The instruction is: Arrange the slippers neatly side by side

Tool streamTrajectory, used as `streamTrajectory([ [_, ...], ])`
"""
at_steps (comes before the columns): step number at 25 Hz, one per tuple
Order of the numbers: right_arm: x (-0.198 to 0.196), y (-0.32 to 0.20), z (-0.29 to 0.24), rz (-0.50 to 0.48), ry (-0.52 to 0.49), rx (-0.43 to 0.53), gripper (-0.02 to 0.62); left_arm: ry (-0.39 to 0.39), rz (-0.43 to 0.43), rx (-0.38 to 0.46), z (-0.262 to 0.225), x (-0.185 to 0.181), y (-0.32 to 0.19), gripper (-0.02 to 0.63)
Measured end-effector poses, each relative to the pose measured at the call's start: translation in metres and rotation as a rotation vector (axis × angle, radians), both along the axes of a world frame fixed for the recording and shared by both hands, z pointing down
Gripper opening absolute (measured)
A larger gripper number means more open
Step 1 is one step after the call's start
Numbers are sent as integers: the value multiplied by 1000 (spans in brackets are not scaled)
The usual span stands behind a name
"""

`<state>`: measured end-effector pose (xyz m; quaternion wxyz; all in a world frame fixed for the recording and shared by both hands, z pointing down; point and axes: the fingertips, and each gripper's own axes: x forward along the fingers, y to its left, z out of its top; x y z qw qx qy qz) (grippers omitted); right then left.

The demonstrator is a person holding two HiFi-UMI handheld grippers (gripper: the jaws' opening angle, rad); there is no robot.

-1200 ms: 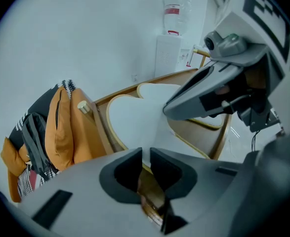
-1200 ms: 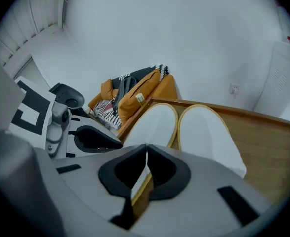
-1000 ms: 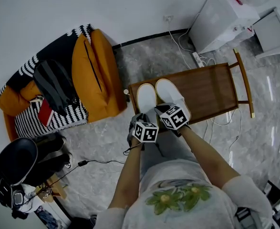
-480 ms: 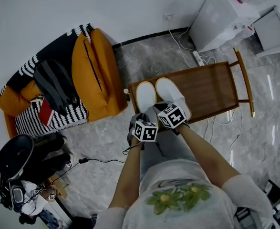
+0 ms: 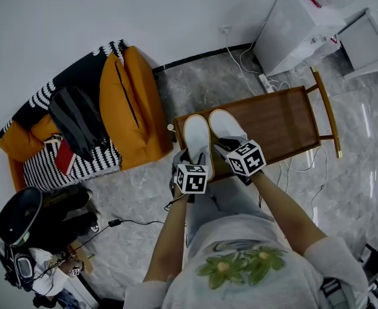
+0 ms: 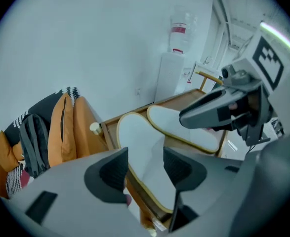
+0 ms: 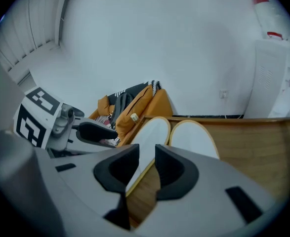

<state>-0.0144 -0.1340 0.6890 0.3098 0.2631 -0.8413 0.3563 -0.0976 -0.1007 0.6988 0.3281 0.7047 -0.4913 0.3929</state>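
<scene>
Two white slippers lie side by side at the left end of a low wooden table [image 5: 285,118], near the middle of the head view. Their toes point toward the top of the frame. The left slipper [image 5: 197,134] lies straight. The right slipper [image 5: 226,124] lies just beside it, its heel end angled a little toward the right. Their inner edges run close together near the toes; whether they touch cannot be told.

The left gripper [image 6: 145,157] hangs over the heel end of the left slipper. Its jaws have just been opening and now stand spread wide. The slipper's white sole shows through the gap, but the pads do not press on it. The right gripper [image 7: 147,157] hovers at the heel end of the right slipper. Its jaws have also just been opening and stand apart with a narrower gap. Only the yellow rim of the left slipper and bare wood show through it, and nothing is pinched.

At the left of the head view an orange cushion [image 5: 127,102] rests on the grey marble floor [image 5: 208,76], close to the table's left end. A white cabinet [image 5: 292,24] stands at the upper right.
</scene>
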Motion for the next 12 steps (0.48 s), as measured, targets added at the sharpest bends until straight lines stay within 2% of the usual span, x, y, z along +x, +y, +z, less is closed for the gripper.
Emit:
streamTrajectory([
  [3,29,-1,-1,59,24,25,101,41,8,54,-18,15,-14,232],
  [7,60,1,2,130,59,36,103,72,53,79,-27,40,-22,232],
  [12,91,-3,4,123,126,85,120,79,122,93,-24,79,-24,238],
])
